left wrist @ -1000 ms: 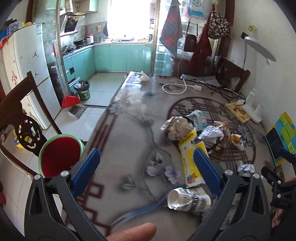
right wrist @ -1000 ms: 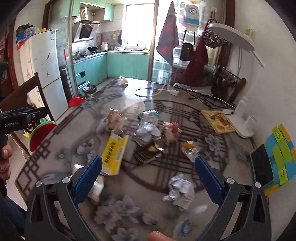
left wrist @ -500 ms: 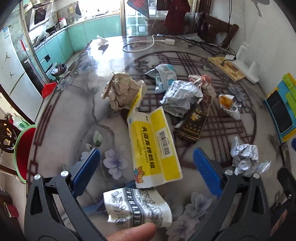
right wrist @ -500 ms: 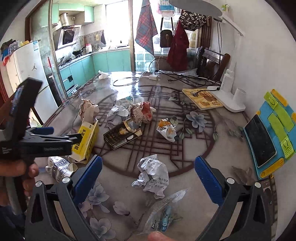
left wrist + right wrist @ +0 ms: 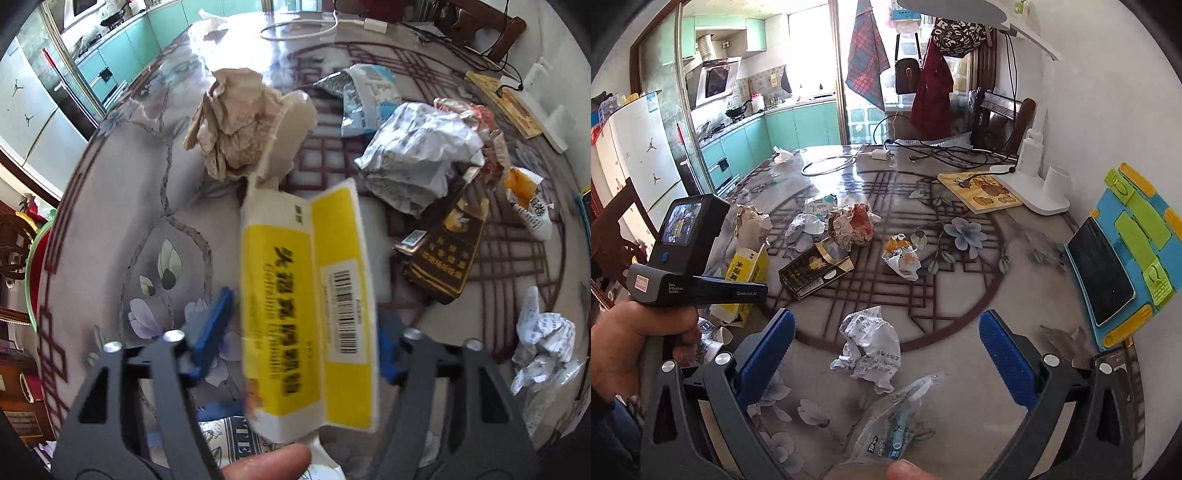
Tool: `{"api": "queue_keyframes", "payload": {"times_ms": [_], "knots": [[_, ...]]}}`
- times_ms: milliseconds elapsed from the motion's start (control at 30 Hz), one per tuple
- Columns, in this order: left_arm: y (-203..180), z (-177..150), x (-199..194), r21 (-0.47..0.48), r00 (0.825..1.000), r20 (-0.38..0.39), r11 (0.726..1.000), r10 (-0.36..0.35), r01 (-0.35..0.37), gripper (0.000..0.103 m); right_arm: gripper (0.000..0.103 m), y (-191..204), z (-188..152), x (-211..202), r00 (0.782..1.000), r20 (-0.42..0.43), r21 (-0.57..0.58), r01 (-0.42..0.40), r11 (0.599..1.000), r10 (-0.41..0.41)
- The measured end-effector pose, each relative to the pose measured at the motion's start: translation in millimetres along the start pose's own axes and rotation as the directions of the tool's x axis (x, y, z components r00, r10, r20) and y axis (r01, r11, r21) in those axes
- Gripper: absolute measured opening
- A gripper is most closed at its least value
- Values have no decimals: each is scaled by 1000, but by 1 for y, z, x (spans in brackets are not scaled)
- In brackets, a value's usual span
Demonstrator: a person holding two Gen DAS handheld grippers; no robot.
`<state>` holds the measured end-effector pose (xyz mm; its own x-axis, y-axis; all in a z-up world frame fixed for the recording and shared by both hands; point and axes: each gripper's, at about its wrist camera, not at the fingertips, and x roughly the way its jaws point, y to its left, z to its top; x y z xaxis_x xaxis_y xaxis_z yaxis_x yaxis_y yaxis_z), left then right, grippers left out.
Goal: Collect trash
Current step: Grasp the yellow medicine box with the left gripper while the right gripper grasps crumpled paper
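Note:
A yellow and white carton (image 5: 306,302) lies between the blue pads of my left gripper (image 5: 306,339), whose jaws are closing and now touch both its long sides. A printed paper cup (image 5: 229,446) lies just under it by a fingertip. In the right wrist view the same carton (image 5: 750,266) stands tilted under the left gripper's body (image 5: 683,280). My right gripper (image 5: 886,339) is open, low over a crumpled white paper (image 5: 868,347) and a clear plastic wrapper (image 5: 897,424), touching neither.
More trash lies mid-table: brown crumpled paper (image 5: 232,122), a white wrapper (image 5: 417,155), a dark cigarette box (image 5: 443,254), an orange packet (image 5: 524,199). A red bin (image 5: 35,266) stands off the table's left edge. A phone stand (image 5: 1126,258), lamp base (image 5: 1034,188) and cables (image 5: 831,164) sit far right and back.
My left gripper has dropped over the yellow carton and its jaws have closed from wide open onto the carton's sides. The right gripper has sunk slightly towards the crumpled paper.

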<state>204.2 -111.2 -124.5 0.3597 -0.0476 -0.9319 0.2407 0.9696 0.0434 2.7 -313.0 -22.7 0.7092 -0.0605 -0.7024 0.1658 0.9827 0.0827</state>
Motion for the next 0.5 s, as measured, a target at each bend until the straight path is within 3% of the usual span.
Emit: {"api": "queue_keyframes", "payload": {"times_ms": [67,167,367,500], "knots": [[0,0,-4,11,1000,14,1000,6,-7,47,97,-5,-2,3,1000,-14,10,-3,1000,3],[1,-2,-11,22,999,35,1000,-6,5,42,97,-10,-4,9,999,-46,30,-28,999,29],[4,-10,-45,31,992,124,999,-28,24,41,97,-3,-7,33,993,-103,-12,-53,999,51],[13,-15,-76,18,981,179,997,-75,73,41,97,6,-11,58,989,-149,-80,-29,996,17]]}}
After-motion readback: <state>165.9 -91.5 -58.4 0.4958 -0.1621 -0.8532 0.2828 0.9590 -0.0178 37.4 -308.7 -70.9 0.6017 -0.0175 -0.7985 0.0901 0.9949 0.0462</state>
